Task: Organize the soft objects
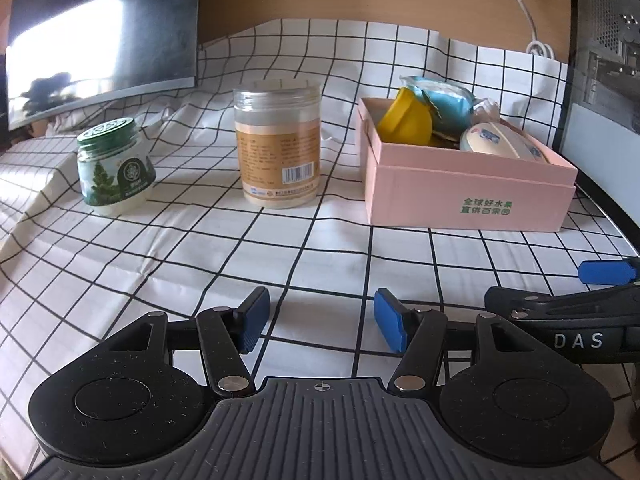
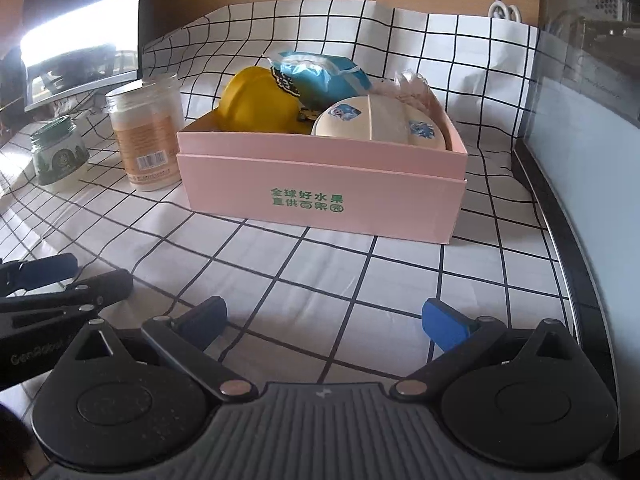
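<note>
A pink box (image 1: 468, 196) (image 2: 320, 196) with green lettering stands on the checked cloth. In it lie a yellow soft piece (image 1: 404, 118) (image 2: 256, 106), a blue packet (image 1: 448, 100) (image 2: 324, 76), a cream round packet with blue print (image 1: 500, 140) (image 2: 376, 122) and a clear crinkled bag (image 2: 414, 84). My left gripper (image 1: 322, 322) is open and empty, low over the cloth in front of the box. My right gripper (image 2: 326, 322) is open and empty, just right of the left one, facing the box.
A clear jar with a tan label (image 1: 278, 144) (image 2: 146, 136) and a green-lidded jar (image 1: 116, 164) (image 2: 58, 154) stand left of the box. A monitor (image 1: 100, 36) rises at back left. A dark case (image 1: 604, 40) and the table's edge lie on the right.
</note>
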Demonstrator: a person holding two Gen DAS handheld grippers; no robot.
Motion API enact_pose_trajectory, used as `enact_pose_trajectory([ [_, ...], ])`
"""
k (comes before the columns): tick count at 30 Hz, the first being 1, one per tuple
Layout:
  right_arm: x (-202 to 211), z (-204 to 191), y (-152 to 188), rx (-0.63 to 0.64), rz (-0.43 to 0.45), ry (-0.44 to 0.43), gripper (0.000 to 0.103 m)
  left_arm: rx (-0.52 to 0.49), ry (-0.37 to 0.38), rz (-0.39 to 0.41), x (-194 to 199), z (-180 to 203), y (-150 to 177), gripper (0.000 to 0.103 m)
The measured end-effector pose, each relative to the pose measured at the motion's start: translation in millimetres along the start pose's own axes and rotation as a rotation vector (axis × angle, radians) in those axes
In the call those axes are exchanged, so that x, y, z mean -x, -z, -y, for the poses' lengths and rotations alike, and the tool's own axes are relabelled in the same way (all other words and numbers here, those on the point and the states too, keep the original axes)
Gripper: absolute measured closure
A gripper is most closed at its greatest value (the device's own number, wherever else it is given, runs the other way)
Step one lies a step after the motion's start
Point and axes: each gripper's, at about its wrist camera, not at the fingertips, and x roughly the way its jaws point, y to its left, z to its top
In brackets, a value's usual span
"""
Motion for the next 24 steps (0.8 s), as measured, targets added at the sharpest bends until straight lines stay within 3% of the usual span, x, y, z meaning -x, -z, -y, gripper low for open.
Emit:
enact_pose_trajectory([
  [24, -5.2, 1.0, -3.3, 0.011, 0.001, -0.014, 0.0, 0.001, 0.001, 0.0, -0.3, 0.5, 0.0, 0.04],
])
